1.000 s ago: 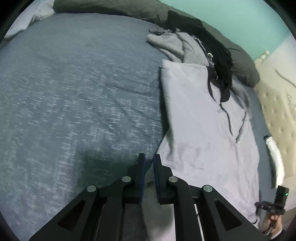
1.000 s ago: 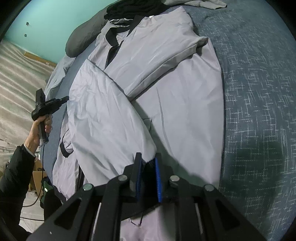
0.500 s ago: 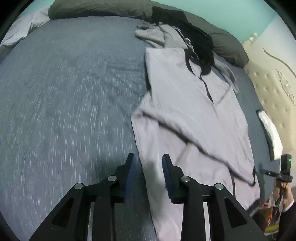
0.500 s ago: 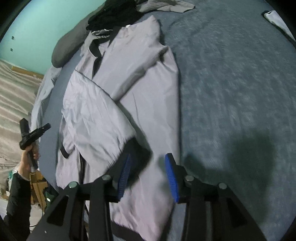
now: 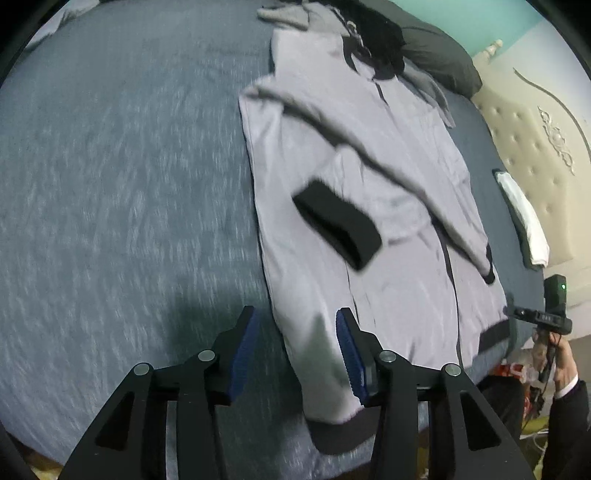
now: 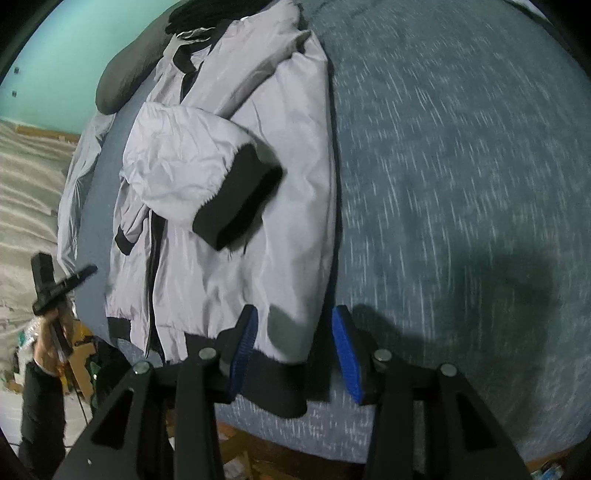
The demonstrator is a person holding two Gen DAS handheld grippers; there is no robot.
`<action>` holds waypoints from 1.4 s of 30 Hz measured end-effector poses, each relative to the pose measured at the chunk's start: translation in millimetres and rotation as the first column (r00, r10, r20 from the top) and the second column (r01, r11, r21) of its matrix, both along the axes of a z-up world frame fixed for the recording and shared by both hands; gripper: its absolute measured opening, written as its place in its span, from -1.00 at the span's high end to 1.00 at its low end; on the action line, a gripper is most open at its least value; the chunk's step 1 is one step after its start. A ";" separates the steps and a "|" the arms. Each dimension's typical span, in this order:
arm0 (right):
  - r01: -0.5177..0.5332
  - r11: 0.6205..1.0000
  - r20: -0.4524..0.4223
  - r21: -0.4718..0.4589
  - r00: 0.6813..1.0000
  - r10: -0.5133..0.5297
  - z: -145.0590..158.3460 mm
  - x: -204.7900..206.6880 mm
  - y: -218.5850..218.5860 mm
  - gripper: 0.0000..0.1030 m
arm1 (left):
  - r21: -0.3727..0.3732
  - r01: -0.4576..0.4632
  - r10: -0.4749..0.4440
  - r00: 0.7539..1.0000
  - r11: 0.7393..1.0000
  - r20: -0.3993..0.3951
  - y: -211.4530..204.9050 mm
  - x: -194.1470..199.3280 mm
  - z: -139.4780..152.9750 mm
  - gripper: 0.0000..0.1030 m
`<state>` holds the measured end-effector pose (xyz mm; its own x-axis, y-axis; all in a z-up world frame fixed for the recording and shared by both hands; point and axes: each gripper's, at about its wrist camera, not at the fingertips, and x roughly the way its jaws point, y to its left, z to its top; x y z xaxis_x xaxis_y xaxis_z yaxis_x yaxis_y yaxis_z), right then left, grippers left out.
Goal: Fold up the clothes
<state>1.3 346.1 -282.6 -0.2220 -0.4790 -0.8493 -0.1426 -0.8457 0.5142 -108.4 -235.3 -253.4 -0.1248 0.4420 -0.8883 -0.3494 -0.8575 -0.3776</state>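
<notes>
A pale grey jacket [image 5: 391, 155] with black cuffs and hem lies flat on the blue-grey bed [image 5: 122, 192], collar at the far end. One sleeve is folded across its front, ending in a black cuff [image 5: 336, 225]. The other sleeve slants across to a cuff [image 5: 488, 271] near the far edge. My left gripper [image 5: 294, 334] is open and hovers over the jacket's lower corner, holding nothing. In the right wrist view the same jacket [image 6: 280, 122] shows the folded cuff [image 6: 240, 199]. My right gripper [image 6: 294, 332] is open above the black hem [image 6: 280, 391].
A dark pillow [image 5: 439, 59] and a heap of dark and grey clothes [image 5: 376, 33] lie past the collar. A white folded cloth [image 5: 521, 218] lies beside a tufted headboard [image 5: 535, 147]. A hand [image 6: 48, 343] holds a black device off the bed. The bed edge [image 6: 369, 446] is close below.
Both grippers were shut on the jacket's cloth a second ago; they have opened and drawn back toward the hem. The released sleeve now rests folded on the jacket's front.
</notes>
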 end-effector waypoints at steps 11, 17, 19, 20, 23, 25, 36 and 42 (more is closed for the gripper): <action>0.033 0.998 0.021 -0.047 0.999 -0.032 -13.6 23.5 -8.9 0.08 | 0.005 0.028 -0.029 0.997 1.000 0.068 5.2 34.0 -23.8 0.02; 0.019 0.998 0.028 -0.055 0.999 -0.017 -19.5 26.2 -19.9 0.08 | 0.010 0.049 -0.050 0.994 0.999 0.095 12.3 40.4 -34.8 0.02; 0.014 0.998 0.031 -0.054 0.999 -0.013 -21.7 25.1 -22.9 0.08 | 0.014 0.056 -0.057 0.993 0.998 0.101 15.1 41.8 -37.4 0.02; 0.013 0.998 0.033 -0.054 0.999 -0.011 -22.8 24.5 -24.4 0.08 | 0.011 0.060 -0.060 0.993 0.998 0.104 16.6 42.5 -39.0 0.02; 0.014 0.998 0.036 -0.059 0.999 -0.012 -25.5 21.4 -26.9 0.08 | 0.002 0.069 -0.069 0.991 0.998 0.116 21.1 44.7 -43.4 0.02; 0.012 0.998 0.032 -0.064 0.999 -0.010 -25.1 21.4 -27.4 0.08 | 0.007 0.072 -0.073 0.990 0.997 0.119 22.8 45.6 -44.4 0.03; -0.005 0.997 0.014 -0.078 1.000 0.006 -22.0 17.7 -35.5 0.08 | 0.036 0.064 -0.069 0.983 0.997 0.168 21.5 47.4 -49.3 0.02; -0.014 0.997 0.003 -0.081 1.000 0.015 -19.2 19.2 -35.8 0.05 | 0.026 0.087 -0.090 0.985 0.996 0.147 30.8 55.6 -47.0 0.12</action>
